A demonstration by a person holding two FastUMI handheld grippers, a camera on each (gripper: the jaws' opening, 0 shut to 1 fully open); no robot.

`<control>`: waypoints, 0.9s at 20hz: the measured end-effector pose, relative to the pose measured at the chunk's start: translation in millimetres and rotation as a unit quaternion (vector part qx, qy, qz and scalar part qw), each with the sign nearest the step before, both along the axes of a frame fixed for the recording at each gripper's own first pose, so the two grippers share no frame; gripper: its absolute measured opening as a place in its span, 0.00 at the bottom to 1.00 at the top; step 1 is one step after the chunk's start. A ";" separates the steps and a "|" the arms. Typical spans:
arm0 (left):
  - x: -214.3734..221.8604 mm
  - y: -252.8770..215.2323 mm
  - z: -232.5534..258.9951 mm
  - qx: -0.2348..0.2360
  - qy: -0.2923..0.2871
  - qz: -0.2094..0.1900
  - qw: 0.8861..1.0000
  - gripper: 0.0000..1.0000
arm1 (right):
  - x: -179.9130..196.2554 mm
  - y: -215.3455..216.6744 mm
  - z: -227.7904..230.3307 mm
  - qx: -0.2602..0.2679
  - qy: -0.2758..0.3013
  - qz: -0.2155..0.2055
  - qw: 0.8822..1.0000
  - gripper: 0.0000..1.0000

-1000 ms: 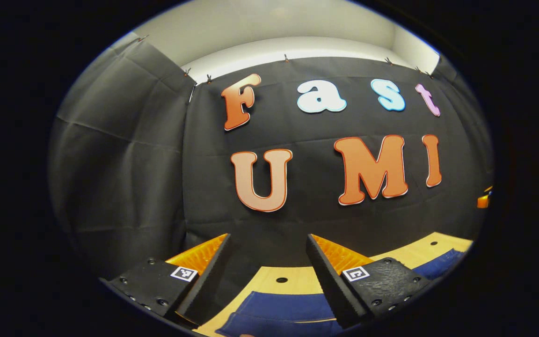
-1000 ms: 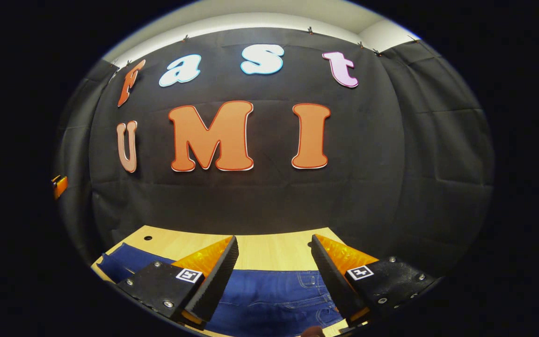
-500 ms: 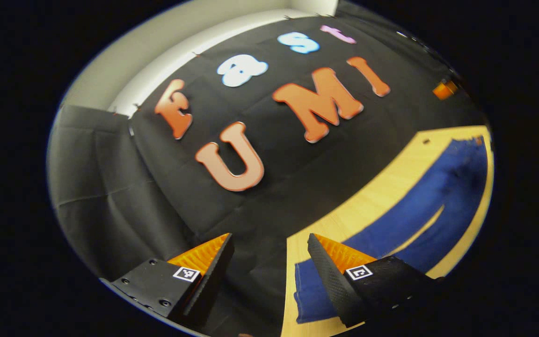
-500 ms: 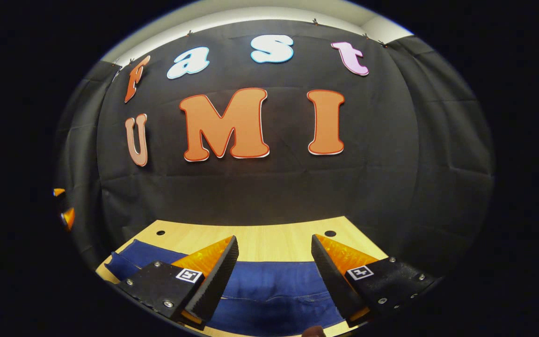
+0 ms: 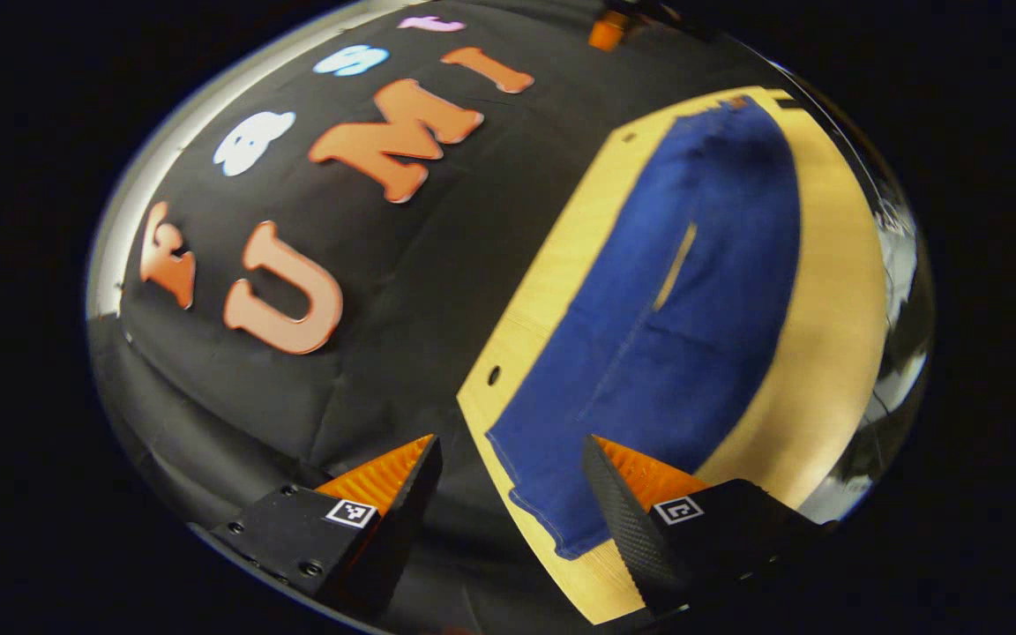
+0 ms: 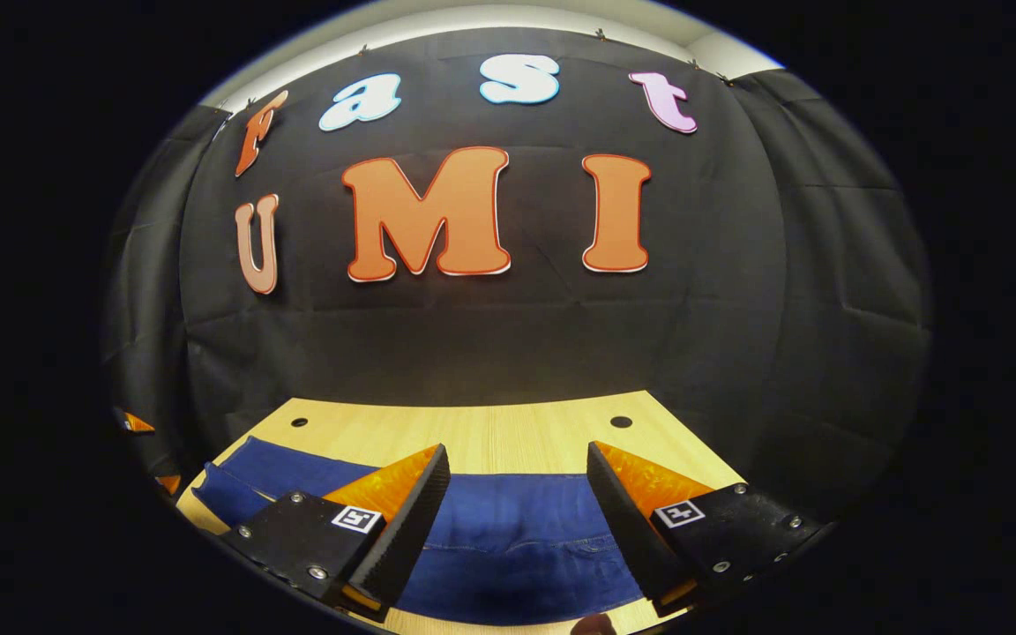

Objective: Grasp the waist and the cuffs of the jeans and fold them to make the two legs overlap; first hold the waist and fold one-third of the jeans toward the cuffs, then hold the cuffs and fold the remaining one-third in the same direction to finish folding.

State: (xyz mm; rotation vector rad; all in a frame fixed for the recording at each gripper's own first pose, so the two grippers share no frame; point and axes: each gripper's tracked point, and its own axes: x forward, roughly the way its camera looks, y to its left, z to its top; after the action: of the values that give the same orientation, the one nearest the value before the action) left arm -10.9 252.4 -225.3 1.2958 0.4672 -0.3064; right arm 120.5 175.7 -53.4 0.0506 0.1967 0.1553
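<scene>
Left gripper view: left gripper is hanging over the near-left corner of the table, w/ its two fingers standing wide apart and nothing between them. The jeans are lying flat on the wooden top, running away from the fingers toward the upper right; a leg-end edge is sitting just ahead of the right-hand finger, partly behind it, not touching as far as can be seen. A thin strip of bare wood is showing between the two legs farther up. A small hole in the tabletop is sitting just beyond the gap between the fingers, beside the denim. Each finger base is carrying a small square black-and-white marker; no readable text on it.

Right gripper view: right gripper is hovering above the jeans, fingers likewise spread, gripping nothing. Denim is stretching across the gap between the fingers and out past the left-hand finger; stitching lines are visible, no brand tag legible. Two holes in the table are lying ahead of the fingertips, one to each side. Booth cloth is hanging behind the table's far edge.
</scene>
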 end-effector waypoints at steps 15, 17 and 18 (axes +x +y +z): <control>-23.8 55.2 -130.8 0.150 0.191 -0.060 0.968 0.98 | -20.3 -56.2 -18.8 -0.006 0.027 -0.045 0.999 0.97; -20.5 55.7 -138.5 0.153 0.205 -0.058 0.965 0.98 | -20.1 -62.1 -17.9 -0.011 0.028 -0.052 0.998 0.96; -18.7 54.2 -139.8 0.156 0.206 -0.058 0.964 0.98 | -19.5 -64.6 -15.9 -0.014 0.027 -0.055 0.998 1.00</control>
State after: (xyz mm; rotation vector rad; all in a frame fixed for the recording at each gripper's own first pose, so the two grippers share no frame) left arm -29.5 306.6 -365.1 1.5748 0.8188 -0.6269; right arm 101.0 111.1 -69.3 0.0374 0.2488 0.0409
